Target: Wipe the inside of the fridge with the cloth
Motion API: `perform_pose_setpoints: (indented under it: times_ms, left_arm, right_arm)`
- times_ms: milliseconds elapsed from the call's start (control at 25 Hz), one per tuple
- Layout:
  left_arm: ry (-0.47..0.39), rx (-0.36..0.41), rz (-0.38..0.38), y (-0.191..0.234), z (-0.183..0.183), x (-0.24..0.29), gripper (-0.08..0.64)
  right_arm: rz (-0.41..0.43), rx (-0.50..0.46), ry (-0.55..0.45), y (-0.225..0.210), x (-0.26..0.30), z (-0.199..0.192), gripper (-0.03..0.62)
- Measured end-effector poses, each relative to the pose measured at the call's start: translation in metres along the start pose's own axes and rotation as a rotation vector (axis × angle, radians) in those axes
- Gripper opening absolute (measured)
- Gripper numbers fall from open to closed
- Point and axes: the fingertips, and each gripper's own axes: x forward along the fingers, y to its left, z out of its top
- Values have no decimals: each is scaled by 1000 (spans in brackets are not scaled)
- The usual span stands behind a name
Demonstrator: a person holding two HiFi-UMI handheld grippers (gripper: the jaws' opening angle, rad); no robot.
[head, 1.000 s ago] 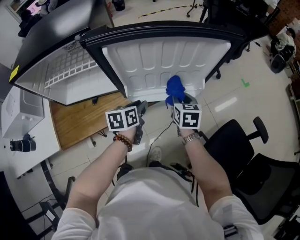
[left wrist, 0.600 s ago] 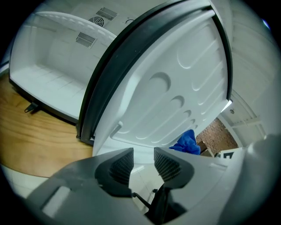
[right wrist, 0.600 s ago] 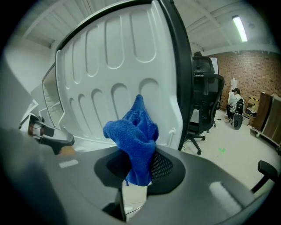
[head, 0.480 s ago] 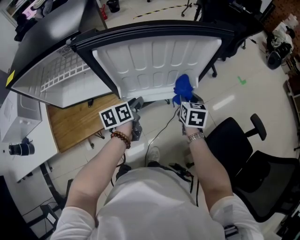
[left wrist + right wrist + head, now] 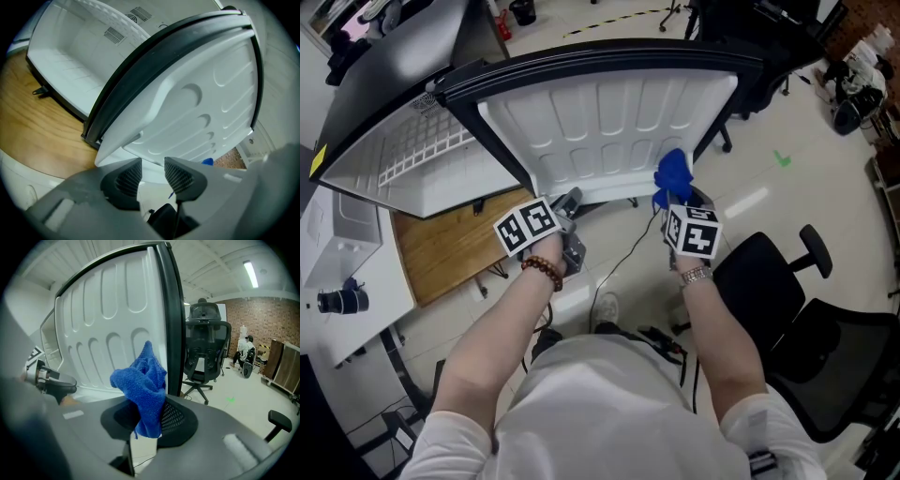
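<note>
Our right tongs (image 5: pixel 147 417) pinch the blue cloth (image 5: pixel 673 173) at 1 o'clock, by the lower corner of the fridge door (image 5: pixel 609 112) | our left tongs (image 5: pixel 153 176) have just been opening, nothing between | risk: ribbed liner may drag cloth free; unheld door may swing.

Left gripper (image 5: pixel 152 174): jaws apart, just been opening, empty.
Right gripper (image 5: pixel 149 420): clamped on blue cloth (image 5: pixel 143 380).
Forearms (image 5: pixel 502 328): both bare, reaching forward.
</note>
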Motion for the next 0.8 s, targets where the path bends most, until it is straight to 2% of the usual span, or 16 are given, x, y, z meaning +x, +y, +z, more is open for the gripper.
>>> perform_pose_setpoints:
  times_ms: [280,480,680,720,800]
  left_arm:
    - [-53,-84,-52,2,2,1,163]
    - [-97,-124,-108,0,4,1,196]
    - [-137,-145,-107,6,10,0,198]
    - [-140,-147,-103,7,10,0,195]
    - [-143,-143,-90,10,9,-1,136]
  right_arm:
    - [30,4,-57,4,-23,6,86]
    - [75,-31,-85,21,-42,5,86]
    - [102,-58,-83,36,-49,0,86]
    - [107,-63,-82,39,-50,-1,86]
    - [117,-73,-79,44,-50,-4,86]
